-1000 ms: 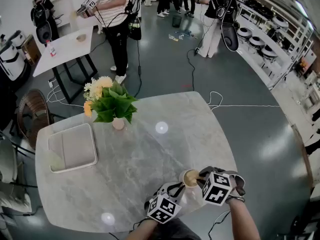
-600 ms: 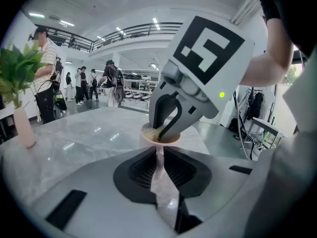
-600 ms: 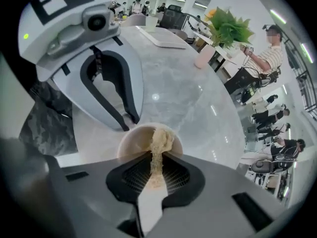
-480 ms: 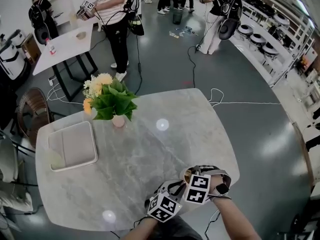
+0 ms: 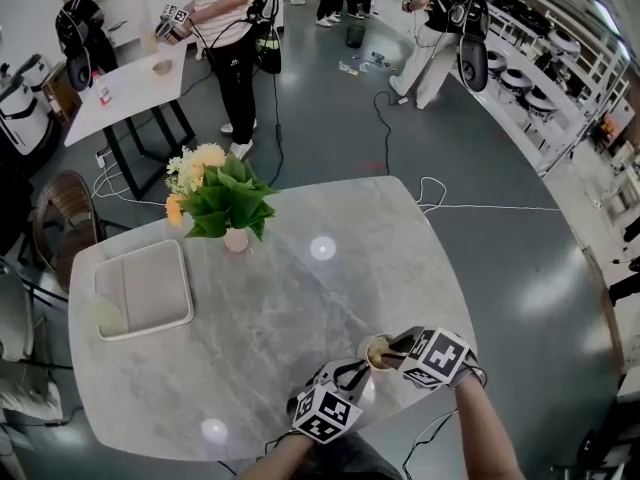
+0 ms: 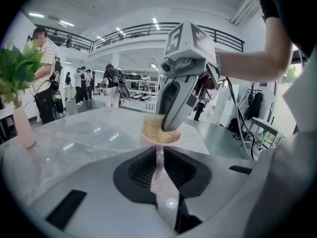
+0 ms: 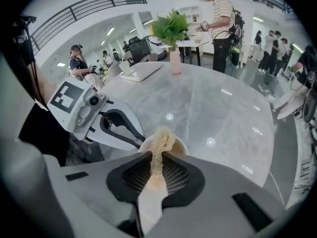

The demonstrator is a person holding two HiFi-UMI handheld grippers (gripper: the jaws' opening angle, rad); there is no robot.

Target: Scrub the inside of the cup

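A small pale cup [image 5: 378, 353] stands near the marble table's front right edge. My left gripper [image 5: 360, 371] is shut on the cup's near wall, which shows as a thin pale strip between its jaws [image 6: 158, 155]. My right gripper [image 5: 392, 347] comes in from the right and is shut on a beige fibrous scrubber [image 7: 159, 145]. The scrubber's tuft reaches over the rim into the cup [image 7: 177, 145]. In the left gripper view the right gripper [image 6: 171, 120] slants down into the cup [image 6: 161, 137], with the scrubber [image 6: 151, 125] against the inner wall.
A vase of yellow flowers and green leaves [image 5: 222, 203] stands at the table's far left, and a pale tray [image 5: 145, 293] lies to its left. The table's edge [image 5: 455, 318] runs close to the cup on the right. People and a white table [image 5: 130, 83] are beyond.
My right gripper swung left across the cup half a second ago and has come back right and a little further away. The cup and my left gripper have stayed put.
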